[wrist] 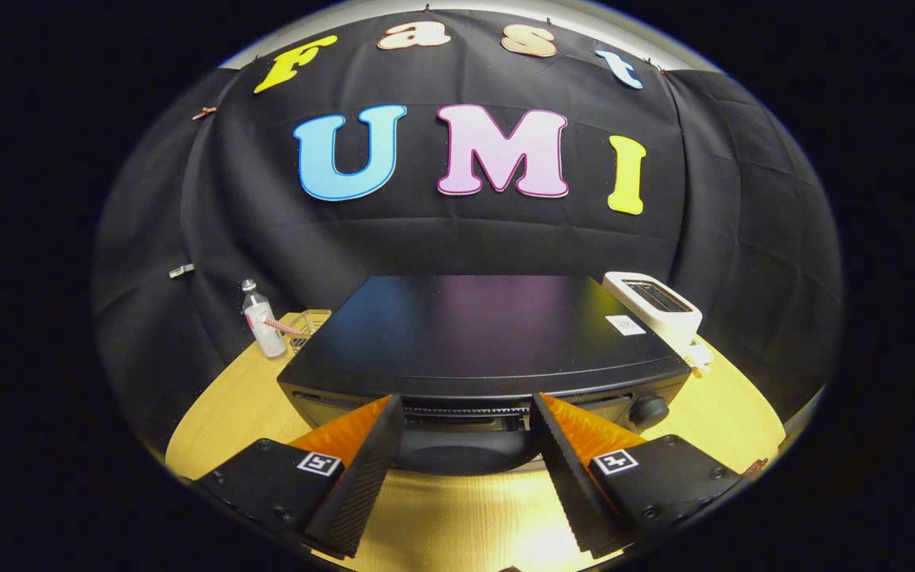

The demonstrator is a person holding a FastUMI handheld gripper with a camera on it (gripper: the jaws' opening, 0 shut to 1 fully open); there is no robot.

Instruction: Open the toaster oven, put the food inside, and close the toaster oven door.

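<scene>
Two fingers [362, 469] of my jaws [465, 405] stand spread wide apart, gripping nothing, their tips just short of the front of the toaster oven [481, 334]. The black toaster oven sits in the middle of the wooden worktop [227, 413], its flat top facing up toward me and its door closed; the upper front shows between my fingertips, with a dark rounded shape below it that I cannot make out clearly. A round knob [650, 409] sits at the right end of its front, just beyond my right finger. Toward the worktop's far left corner stand a clear bottle [261, 320] and, just beside it, a small glass [306, 327]. At the far right edge, touching or just beside the oven's back corner, stands a white slot toaster [656, 306].
</scene>
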